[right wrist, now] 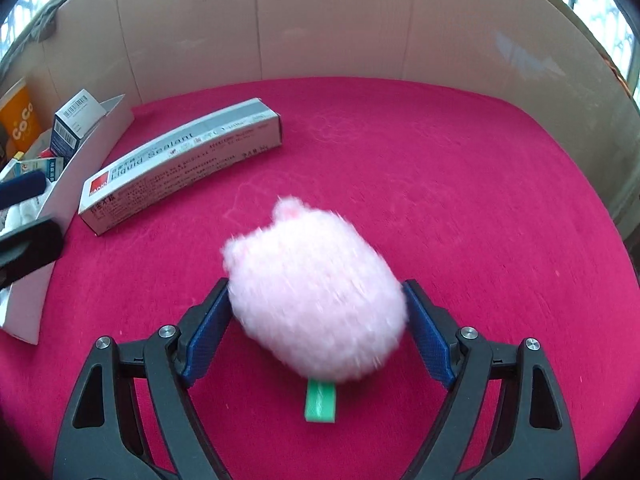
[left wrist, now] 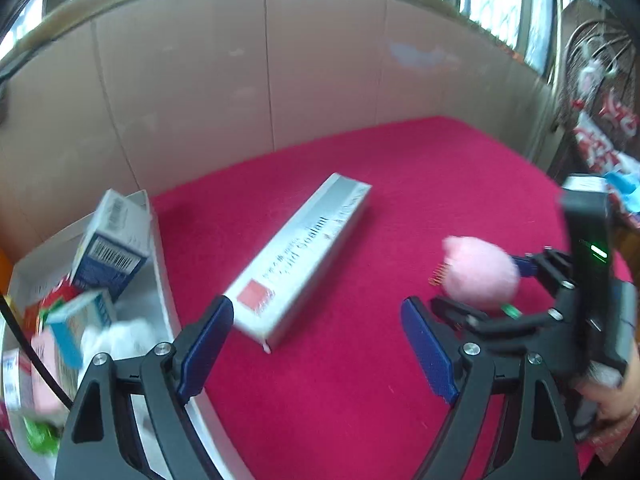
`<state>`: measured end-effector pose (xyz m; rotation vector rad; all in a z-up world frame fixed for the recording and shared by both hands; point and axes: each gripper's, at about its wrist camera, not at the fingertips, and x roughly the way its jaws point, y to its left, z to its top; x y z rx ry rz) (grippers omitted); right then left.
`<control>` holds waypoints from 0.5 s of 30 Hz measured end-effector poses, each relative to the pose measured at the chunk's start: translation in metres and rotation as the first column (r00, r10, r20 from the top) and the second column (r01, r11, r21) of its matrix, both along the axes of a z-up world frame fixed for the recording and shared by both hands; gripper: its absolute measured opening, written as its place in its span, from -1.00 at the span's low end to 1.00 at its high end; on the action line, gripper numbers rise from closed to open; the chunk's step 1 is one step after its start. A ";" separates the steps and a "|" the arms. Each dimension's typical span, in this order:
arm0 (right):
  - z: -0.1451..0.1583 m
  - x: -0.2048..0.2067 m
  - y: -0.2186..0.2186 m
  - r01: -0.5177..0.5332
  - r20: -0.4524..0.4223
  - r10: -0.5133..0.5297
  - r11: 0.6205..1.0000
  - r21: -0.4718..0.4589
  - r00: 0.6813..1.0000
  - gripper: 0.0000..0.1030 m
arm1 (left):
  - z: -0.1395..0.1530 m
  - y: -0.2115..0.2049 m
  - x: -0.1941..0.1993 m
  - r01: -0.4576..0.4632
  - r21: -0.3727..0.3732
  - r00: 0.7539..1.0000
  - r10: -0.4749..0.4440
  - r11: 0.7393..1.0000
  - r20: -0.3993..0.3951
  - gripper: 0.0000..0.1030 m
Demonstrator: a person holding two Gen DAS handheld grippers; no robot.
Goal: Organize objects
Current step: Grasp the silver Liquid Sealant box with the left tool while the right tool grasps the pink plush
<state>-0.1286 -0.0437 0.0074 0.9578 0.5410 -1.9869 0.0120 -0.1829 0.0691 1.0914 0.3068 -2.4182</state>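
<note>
Right gripper (right wrist: pixel 316 320): jaws clamped on a pink plush toy (right wrist: pixel 316 300), one blue pad pressed into each flank. Small ears on the far end of the toy; green tag or clip (right wrist: pixel 319 400) poking out beneath it. Toy blurred, so probably in motion; whether clear of the cloth or brushing it, cannot tell. Seen again in the left view at the right side (left wrist: pixel 480 272), with a small brass-coloured comb-like bit (left wrist: pixel 438 274) at its far edge, too small to name.

Left gripper (left wrist: pixel 316 328): jaws wide apart, nothing between them, poised low beside the near end of the sealant box.

Further out: long grey Liquid Sealant box (right wrist: pixel 180 160) flat on the red cloth surface (right wrist: pixel 440 160), lying diagonally, near end just beside the wall of the white open box (right wrist: pixel 64 184) at the left edge. Bin already part-filled: dark blue carton with barcode (left wrist: pixel 110 244) tilted against the wall, smaller packets and something white and soft beneath. Orange CoCo cup (right wrist: pixel 18 120) behind the bin. Cardboard screen (right wrist: pixel 320 20) along the back.

Step in hand, by judgement: carrying the plush to the bin. Next move calls for a leftward sweep over the bin wall, high enough to clear it and the sealant box, then release above a free patch. Sealant box looks next for the left gripper; long item, best taken near the middle.
</note>
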 end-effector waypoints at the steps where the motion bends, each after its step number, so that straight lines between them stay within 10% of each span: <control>1: 0.000 0.000 -0.001 -0.013 0.007 0.013 1.000 -0.005 1.000 0.63 | -0.005 -0.006 -0.011 -0.006 0.006 0.999 0.006 1.000 0.035 0.67; 8: 0.002 -0.008 0.011 -0.002 0.059 0.006 0.997 -0.071 0.998 0.42 | -0.034 -0.027 -0.062 -0.009 -0.055 0.973 0.021 0.998 0.228 0.67; 15: 0.004 -0.013 0.015 0.005 0.091 0.004 0.995 -0.105 0.996 0.39 | -0.042 -0.050 -0.070 -0.049 0.003 0.971 0.047 0.999 0.234 0.67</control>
